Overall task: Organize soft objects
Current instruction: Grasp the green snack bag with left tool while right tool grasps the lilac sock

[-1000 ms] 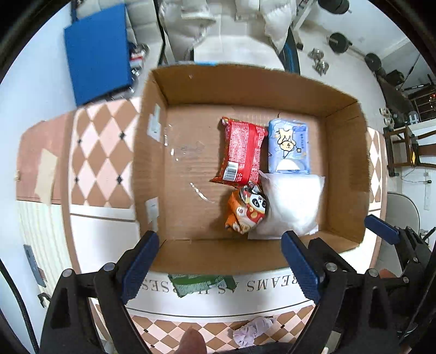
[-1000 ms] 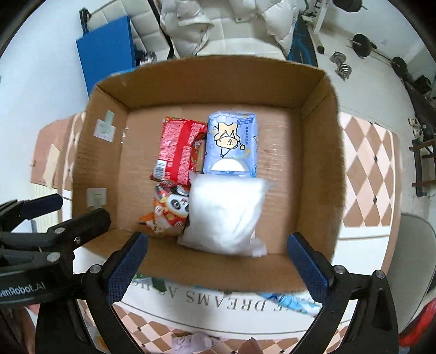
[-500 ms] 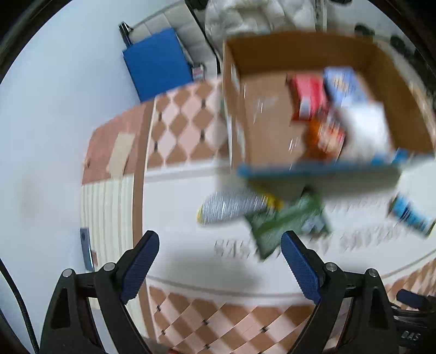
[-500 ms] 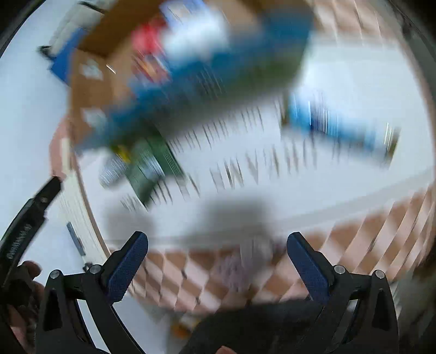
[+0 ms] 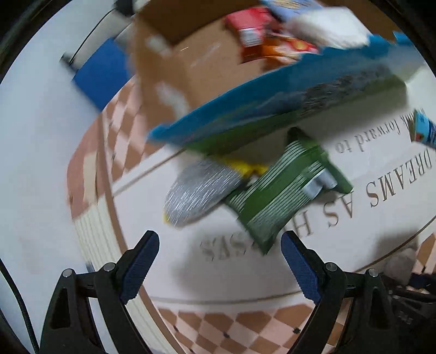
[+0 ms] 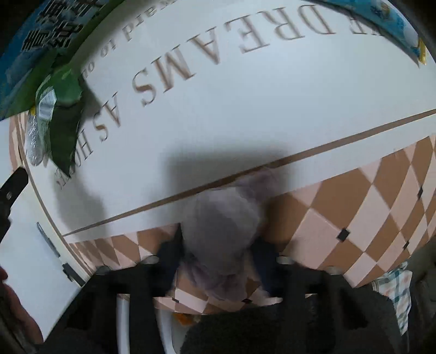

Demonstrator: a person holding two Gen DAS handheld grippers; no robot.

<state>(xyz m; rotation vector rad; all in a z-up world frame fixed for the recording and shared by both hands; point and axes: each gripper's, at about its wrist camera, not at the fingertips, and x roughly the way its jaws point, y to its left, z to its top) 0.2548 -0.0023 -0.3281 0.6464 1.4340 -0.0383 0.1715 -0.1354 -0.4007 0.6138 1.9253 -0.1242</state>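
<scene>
step: right tool closing on grey plush toy, lower centre | left tool gaping, empty | next: carrying toy to box, upper frame

A round white mat with tan lettering and a tan-and-pink checkered border is lying on the pale floor, a flat blue panel sitting beyond.

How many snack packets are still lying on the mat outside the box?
3 visible: a green packet beside a silver packet near the cardboard box, and a blue packet farther along the mat. The box may hide more.
</scene>
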